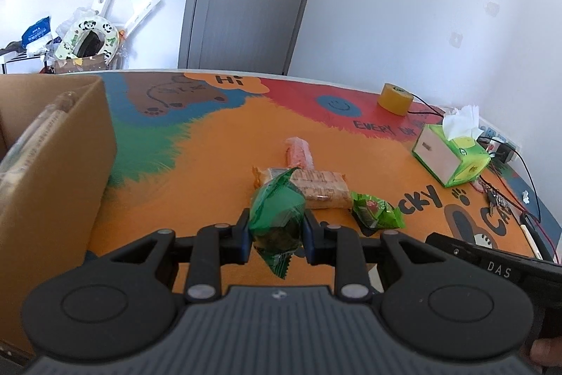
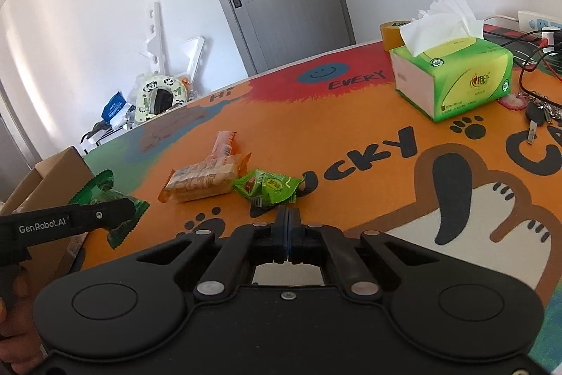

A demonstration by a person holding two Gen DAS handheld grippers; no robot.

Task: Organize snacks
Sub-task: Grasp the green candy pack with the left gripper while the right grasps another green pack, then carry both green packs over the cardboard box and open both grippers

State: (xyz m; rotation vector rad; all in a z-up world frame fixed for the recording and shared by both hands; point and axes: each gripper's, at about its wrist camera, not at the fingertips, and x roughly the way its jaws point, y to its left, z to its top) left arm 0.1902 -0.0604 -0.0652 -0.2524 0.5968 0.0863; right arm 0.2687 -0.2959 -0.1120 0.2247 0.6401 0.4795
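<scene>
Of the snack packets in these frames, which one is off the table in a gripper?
The dark green packet, clamped in the left gripper. The biscuit pack, orange-pink wrapper and light green packet lie on the table.

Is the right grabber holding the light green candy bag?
No, the right gripper is shut on nothing, and the light green snack packet lies on the table just beyond its tips.
</scene>
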